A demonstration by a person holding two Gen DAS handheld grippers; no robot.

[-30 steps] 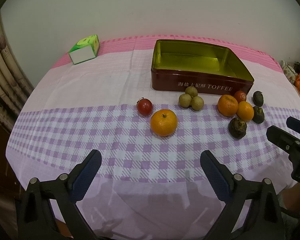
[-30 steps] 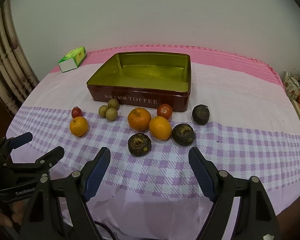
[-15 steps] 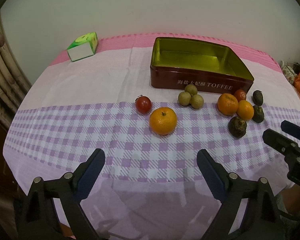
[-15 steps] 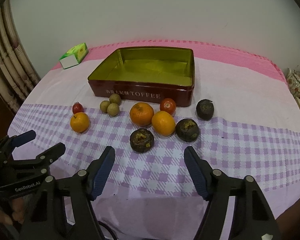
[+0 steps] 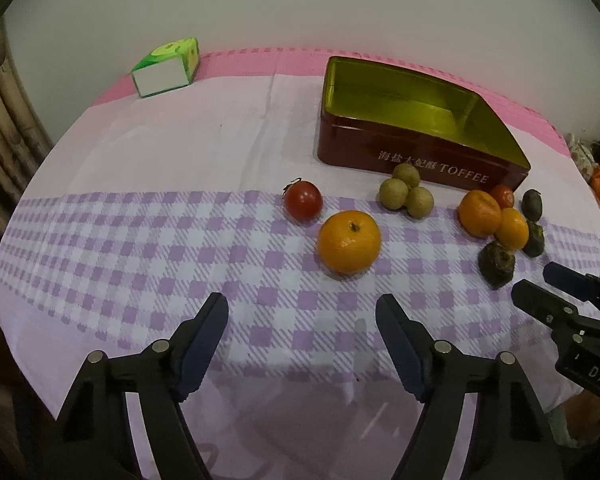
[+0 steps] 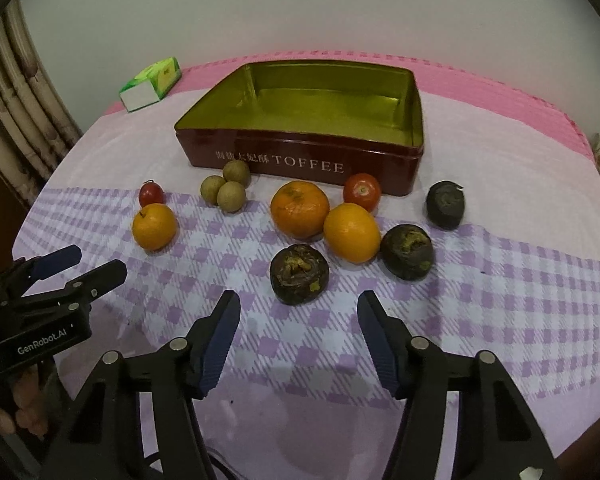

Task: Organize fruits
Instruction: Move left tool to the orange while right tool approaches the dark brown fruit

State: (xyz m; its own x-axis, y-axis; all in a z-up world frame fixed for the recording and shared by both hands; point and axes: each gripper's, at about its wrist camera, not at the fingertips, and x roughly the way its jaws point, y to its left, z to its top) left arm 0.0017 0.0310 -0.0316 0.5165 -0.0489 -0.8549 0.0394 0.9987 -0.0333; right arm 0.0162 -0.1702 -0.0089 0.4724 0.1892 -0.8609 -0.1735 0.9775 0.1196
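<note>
An open red toffee tin [image 5: 420, 160] [image 6: 300, 160] with a gold inside stands empty at the back of the table. In front of it lie fruits: an orange [image 5: 348, 241] [image 6: 154, 226], a small tomato [image 5: 303, 200] [image 6: 152, 194], three longans [image 5: 406, 196] [image 6: 225, 187], two more oranges [image 6: 299, 209] [image 6: 352, 232], another tomato [image 6: 362, 192] and three dark fruits [image 6: 299, 274] [image 6: 407, 252] [image 6: 445, 204]. My left gripper [image 5: 302, 316] hovers short of the single orange, jaws closing on nothing. My right gripper [image 6: 299, 312] hovers just before the nearest dark fruit, jaws closing, nothing between them.
A green and white carton [image 5: 166, 67] [image 6: 151, 84] lies at the back left. The table wears a pink and purple checked cloth [image 5: 140, 240]. A curtain [image 6: 16, 120] hangs at the left; a bare wall stands behind. A hand [image 6: 4, 412] holds the left gripper.
Both grippers have sunk and come closer to the fruits, and both pairs of jaws have narrowed. No fruit has moved.
</note>
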